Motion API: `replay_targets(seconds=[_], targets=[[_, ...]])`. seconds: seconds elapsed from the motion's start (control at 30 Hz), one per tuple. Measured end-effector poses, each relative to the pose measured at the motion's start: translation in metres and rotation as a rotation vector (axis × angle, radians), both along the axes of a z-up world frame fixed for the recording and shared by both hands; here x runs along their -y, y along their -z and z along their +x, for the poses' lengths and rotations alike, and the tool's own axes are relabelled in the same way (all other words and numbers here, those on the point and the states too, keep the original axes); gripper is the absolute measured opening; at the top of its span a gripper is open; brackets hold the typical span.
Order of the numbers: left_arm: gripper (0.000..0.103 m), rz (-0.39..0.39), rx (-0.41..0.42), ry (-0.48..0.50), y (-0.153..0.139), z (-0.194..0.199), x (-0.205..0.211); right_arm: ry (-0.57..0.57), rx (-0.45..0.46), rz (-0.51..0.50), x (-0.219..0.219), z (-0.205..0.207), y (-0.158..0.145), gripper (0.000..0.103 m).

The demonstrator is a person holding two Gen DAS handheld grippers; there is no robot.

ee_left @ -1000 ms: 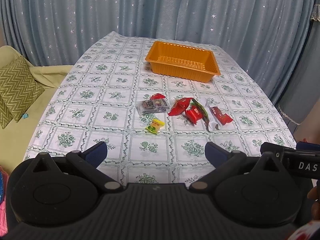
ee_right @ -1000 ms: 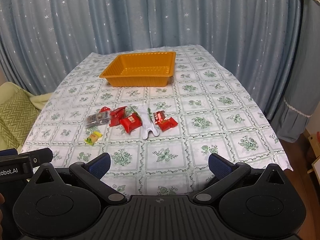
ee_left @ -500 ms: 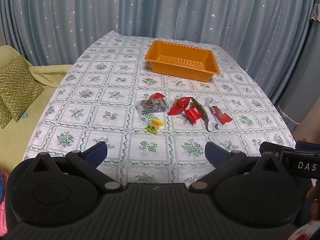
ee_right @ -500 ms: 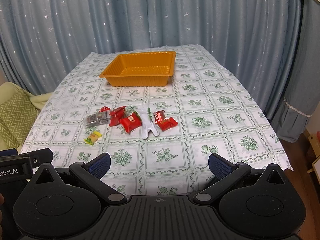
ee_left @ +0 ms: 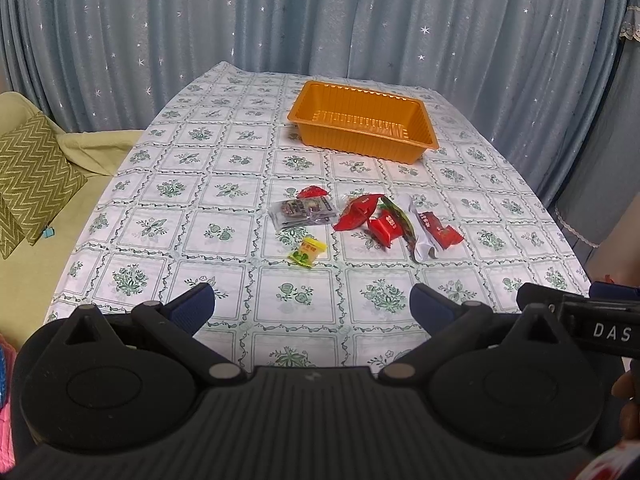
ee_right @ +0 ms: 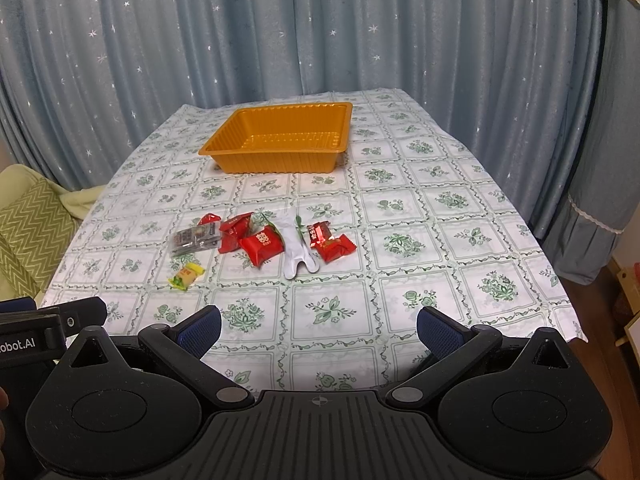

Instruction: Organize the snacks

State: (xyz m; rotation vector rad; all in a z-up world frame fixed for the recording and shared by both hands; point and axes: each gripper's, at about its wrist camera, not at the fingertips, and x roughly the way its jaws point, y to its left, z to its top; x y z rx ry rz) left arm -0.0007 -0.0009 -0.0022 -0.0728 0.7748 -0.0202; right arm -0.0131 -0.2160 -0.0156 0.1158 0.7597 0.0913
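An empty orange tray (ee_left: 424, 132) (ee_right: 224, 142) stands at the far middle of the table. In front of it lies a loose cluster of snacks: a clear grey packet (ee_left: 303, 211) (ee_right: 195, 239), several red packets (ee_left: 357, 213) (ee_right: 262, 245), a white packet (ee_left: 420, 232) (ee_right: 295, 252) and a small yellow-green candy (ee_left: 307, 252) (ee_right: 185, 276). My left gripper (ee_left: 312, 308) hovers open over the near table edge, well short of the snacks. My right gripper (ee_right: 318, 326) is open too, also near the front edge, with nothing between its fingers.
The table (ee_left: 224, 236) has a white cloth with green flower squares. Blue starred curtains (ee_right: 320, 28) hang behind and to the right. A yellow-green sofa with a zigzag cushion (ee_left: 32, 180) is at the left. A wooden floor (ee_right: 604, 280) shows at the right.
The left wrist view has crept slightly toward the table; the snacks sit marginally lower in view. The right gripper has not moved.
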Motion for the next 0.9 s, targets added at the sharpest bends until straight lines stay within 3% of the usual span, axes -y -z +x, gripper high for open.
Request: replay_targets(seconds=[0.9], targets=[[0.103, -0.029, 0.004, 0.021, 0.006, 0.0031, -0.0006, 0.009, 0.008, 0.028, 0.0036, 0.0031, 0.0083, 0.103]])
